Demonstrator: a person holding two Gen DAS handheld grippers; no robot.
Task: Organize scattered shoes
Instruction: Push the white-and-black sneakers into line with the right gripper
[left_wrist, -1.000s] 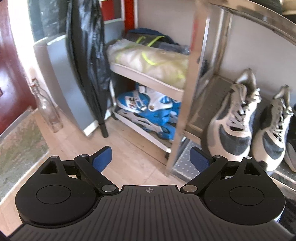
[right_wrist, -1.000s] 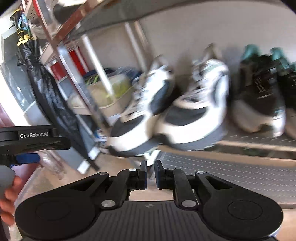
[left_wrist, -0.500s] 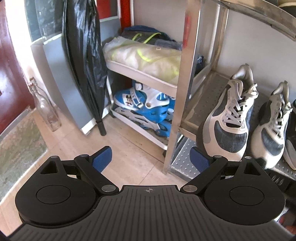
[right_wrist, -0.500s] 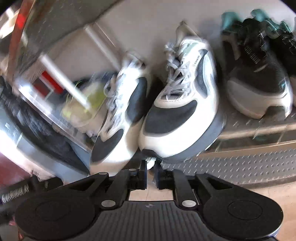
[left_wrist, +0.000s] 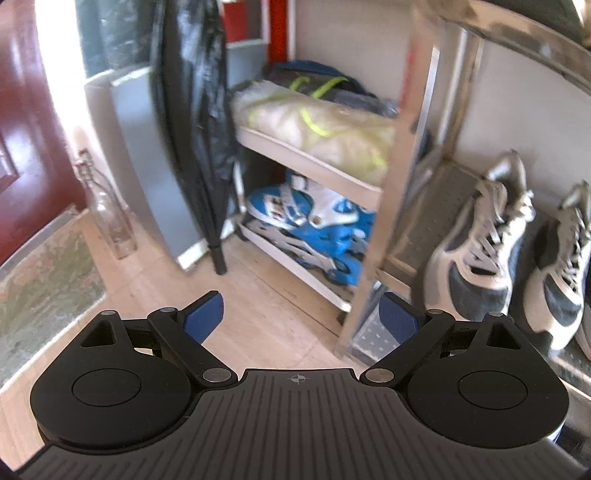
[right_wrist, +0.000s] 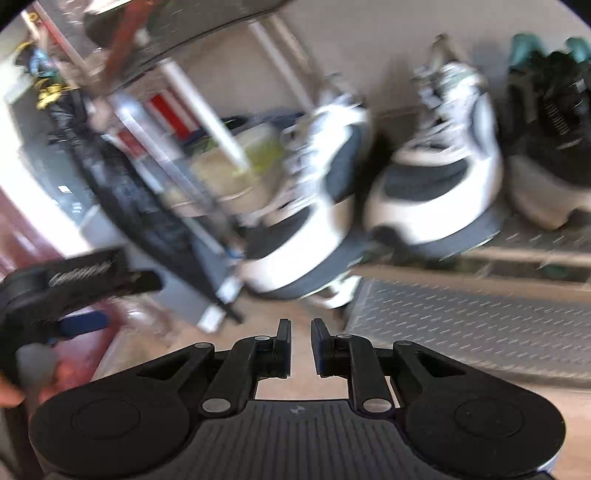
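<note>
At the far left of the left wrist view a dark red door (left_wrist: 22, 147) was recorded, with a mat (left_wrist: 44, 273) on the floor below it and a clear glass bottle (left_wrist: 110, 218) stood upright just beside a grey panel. A black bag (left_wrist: 195, 122) was seen hanging in front of a pale shelf unit, on whose lower tier blue inline skates (left_wrist: 306, 229) were stored. The left gripper (left_wrist: 301, 314) was held above the wooden floor with its jaws wide apart and nothing between them. To the right, past a metal upright, the white and grey sneakers (left_wrist: 476, 251) were found side by side on the metal rack shelf (left_wrist: 417, 218), toes outward. In the blurred right wrist view the same pair (right_wrist: 436, 184) was seen on the shelf, with black and teal shoes (right_wrist: 546, 122) just beside it. The right gripper (right_wrist: 300, 347) was noted with its jaws nearly together, a narrow gap remaining, nothing held
</note>
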